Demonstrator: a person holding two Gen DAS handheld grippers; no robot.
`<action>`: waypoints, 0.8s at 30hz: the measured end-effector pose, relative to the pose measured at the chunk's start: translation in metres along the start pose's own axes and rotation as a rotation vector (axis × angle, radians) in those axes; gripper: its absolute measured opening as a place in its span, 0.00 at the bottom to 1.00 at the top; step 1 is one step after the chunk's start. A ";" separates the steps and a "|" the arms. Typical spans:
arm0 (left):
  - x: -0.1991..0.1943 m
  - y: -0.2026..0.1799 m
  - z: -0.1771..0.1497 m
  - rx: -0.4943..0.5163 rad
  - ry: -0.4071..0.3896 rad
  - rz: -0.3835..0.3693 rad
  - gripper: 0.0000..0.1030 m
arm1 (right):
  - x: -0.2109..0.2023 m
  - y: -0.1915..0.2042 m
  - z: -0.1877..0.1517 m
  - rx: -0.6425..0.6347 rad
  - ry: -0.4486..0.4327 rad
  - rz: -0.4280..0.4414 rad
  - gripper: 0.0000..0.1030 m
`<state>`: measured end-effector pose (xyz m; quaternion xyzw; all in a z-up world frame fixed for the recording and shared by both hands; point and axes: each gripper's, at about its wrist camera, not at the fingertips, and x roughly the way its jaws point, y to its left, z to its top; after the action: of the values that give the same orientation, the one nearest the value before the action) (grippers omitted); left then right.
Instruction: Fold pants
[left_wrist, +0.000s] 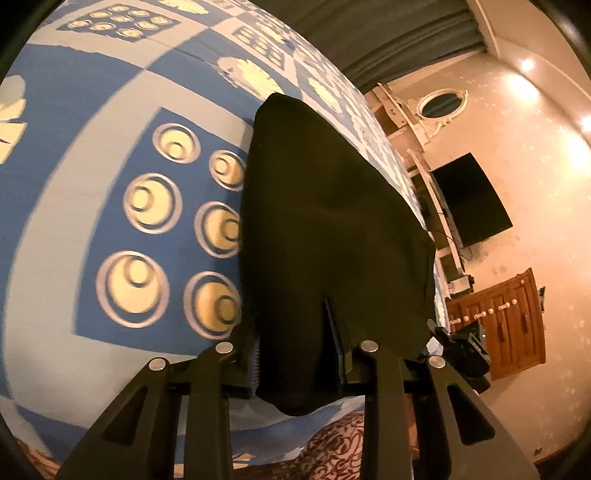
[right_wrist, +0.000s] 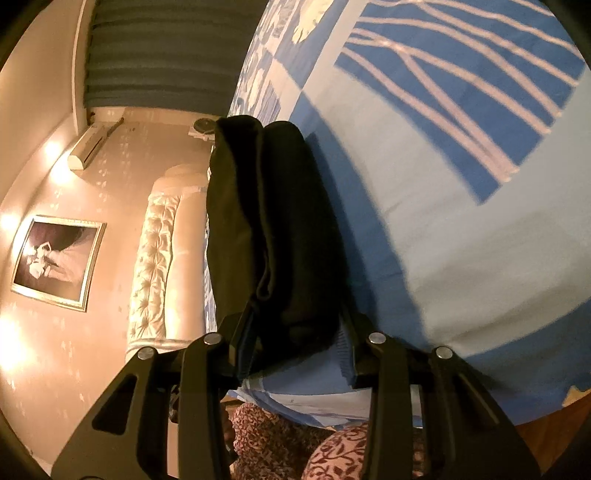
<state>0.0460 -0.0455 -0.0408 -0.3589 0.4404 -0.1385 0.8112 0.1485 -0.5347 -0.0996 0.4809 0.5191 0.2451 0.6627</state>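
At the bottom of the left wrist view, the left hand-held gripper (left_wrist: 301, 354) has its fingers clamped on a bunched edge of the black pants (left_wrist: 325, 229), the cloth filling the gap between them. The pants rise through the middle of the frame, lifted in front of the bedspread (left_wrist: 74, 206), blue and pale with ringed yellow circles at centre left. Over in the right wrist view, the right hand-held gripper (right_wrist: 299, 347) sits at bottom centre, partly closed, fingers pinching a thick folded bundle of the same pants (right_wrist: 269, 229), which stands up the centre of the frame. Patterned maroon fabric (right_wrist: 280, 439) shows just beneath the gripper. Further back, the bedspread (right_wrist: 461, 236) fills the right side with blue and white stripes at upper right. Beyond, a tufted headboard (right_wrist: 155, 266) at centre left, a framed picture (right_wrist: 59, 258) at far left. In the left wrist view, a dark television (left_wrist: 472, 199) hangs at right.
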 end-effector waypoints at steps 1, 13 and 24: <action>-0.004 0.003 0.000 -0.004 -0.004 0.010 0.29 | 0.003 0.002 -0.001 -0.003 0.007 0.001 0.35; -0.046 0.032 0.001 -0.048 -0.043 0.091 0.29 | 0.054 0.031 -0.007 -0.046 0.109 -0.001 0.35; -0.049 0.035 0.001 -0.053 -0.044 0.097 0.29 | 0.066 0.041 -0.011 -0.039 0.112 -0.008 0.35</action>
<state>0.0159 0.0062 -0.0350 -0.3617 0.4428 -0.0794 0.8166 0.1680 -0.4585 -0.0926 0.4512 0.5525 0.2791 0.6429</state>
